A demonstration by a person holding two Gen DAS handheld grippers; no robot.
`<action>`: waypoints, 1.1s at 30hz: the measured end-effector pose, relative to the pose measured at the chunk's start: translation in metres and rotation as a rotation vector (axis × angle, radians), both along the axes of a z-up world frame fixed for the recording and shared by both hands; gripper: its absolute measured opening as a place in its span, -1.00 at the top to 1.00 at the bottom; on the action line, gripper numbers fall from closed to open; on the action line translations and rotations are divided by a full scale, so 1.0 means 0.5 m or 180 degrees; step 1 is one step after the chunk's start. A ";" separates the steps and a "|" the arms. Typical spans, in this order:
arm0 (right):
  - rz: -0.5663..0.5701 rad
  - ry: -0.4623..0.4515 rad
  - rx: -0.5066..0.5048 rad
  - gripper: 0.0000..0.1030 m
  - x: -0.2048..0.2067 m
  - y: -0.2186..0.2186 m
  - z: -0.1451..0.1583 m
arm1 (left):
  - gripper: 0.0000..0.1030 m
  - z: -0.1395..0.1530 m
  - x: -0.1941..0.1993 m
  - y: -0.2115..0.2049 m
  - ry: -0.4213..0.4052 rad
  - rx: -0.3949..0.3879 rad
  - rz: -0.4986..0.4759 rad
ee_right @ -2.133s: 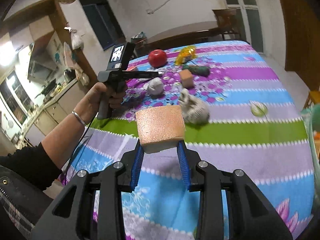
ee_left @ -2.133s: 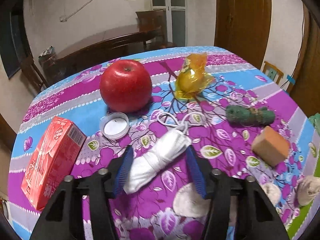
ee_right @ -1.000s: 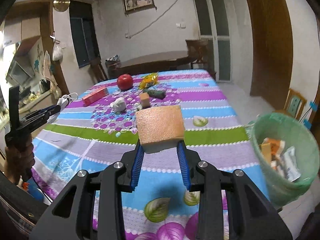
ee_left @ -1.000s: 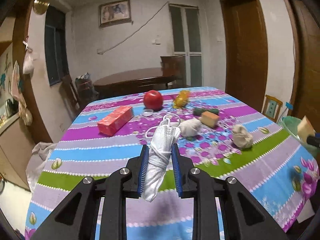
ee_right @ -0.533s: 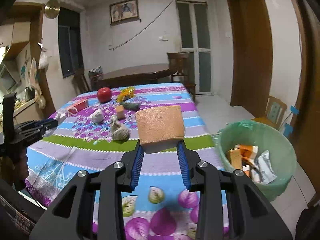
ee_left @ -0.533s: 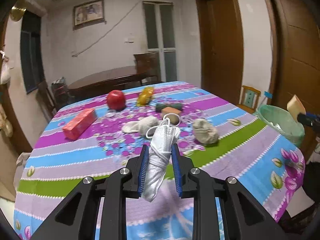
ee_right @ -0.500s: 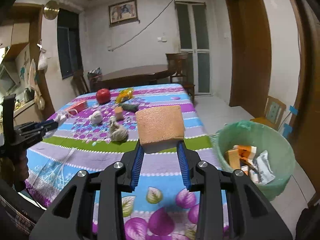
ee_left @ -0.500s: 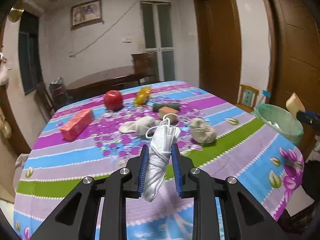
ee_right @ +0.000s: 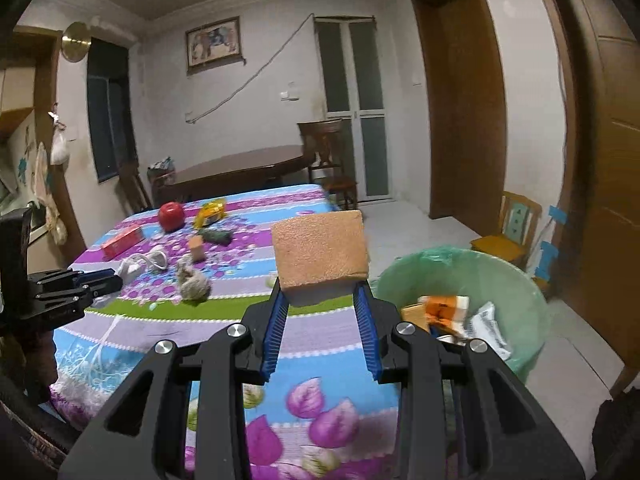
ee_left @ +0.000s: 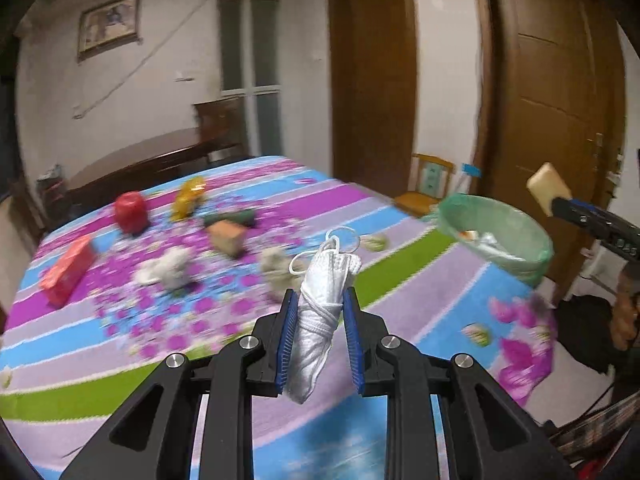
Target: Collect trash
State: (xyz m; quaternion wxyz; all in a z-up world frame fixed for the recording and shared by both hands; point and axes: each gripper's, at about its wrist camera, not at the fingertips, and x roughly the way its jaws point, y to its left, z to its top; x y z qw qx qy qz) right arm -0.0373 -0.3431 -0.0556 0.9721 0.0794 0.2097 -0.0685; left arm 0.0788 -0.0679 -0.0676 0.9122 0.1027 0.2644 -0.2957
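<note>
Rolled face mask [ee_left: 320, 312] stands upright, ear loops uppermost.

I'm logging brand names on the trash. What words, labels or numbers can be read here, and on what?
None can be read.
Red carton: print too small and blurred.
Packets in the green bin: print illegible.
Yellow wrapper: no legible text.

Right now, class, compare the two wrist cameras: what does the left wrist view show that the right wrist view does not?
Only the left wrist view: the left gripper shut on a rolled white face mask, seen close.

Only the right wrist view: the right gripper close up, gripping an orange sponge, a wall window, and the bin's trash seen clearly.

Both: the floral table, red apple and green bin.
</note>
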 end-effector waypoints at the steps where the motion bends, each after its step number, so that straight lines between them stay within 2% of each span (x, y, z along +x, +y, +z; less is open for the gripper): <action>1: -0.0030 0.0003 0.0009 0.38 -0.003 -0.008 0.001 | 0.51 0.001 -0.003 -0.023 0.0004 0.0000 -0.0098; 9: -0.0422 0.0076 0.0023 0.38 -0.050 -0.095 0.014 | 0.51 0.026 -0.034 -0.206 -0.0022 -0.0061 -0.0849; 13: -0.0636 0.0096 0.0101 0.38 -0.080 -0.147 0.016 | 0.51 0.045 -0.044 -0.287 -0.0057 -0.0113 -0.1053; 19: -0.0767 0.0094 0.0175 0.38 -0.105 -0.202 0.035 | 0.51 0.074 -0.047 -0.416 -0.0060 -0.0214 -0.1130; 26: -0.0738 0.0068 0.0114 0.38 -0.098 -0.228 0.069 | 0.51 0.087 -0.016 -0.532 0.0107 -0.0084 -0.1247; 33: -0.0684 0.0190 0.0136 0.38 -0.071 -0.283 0.103 | 0.51 0.128 0.020 -0.627 0.0010 -0.0030 -0.1188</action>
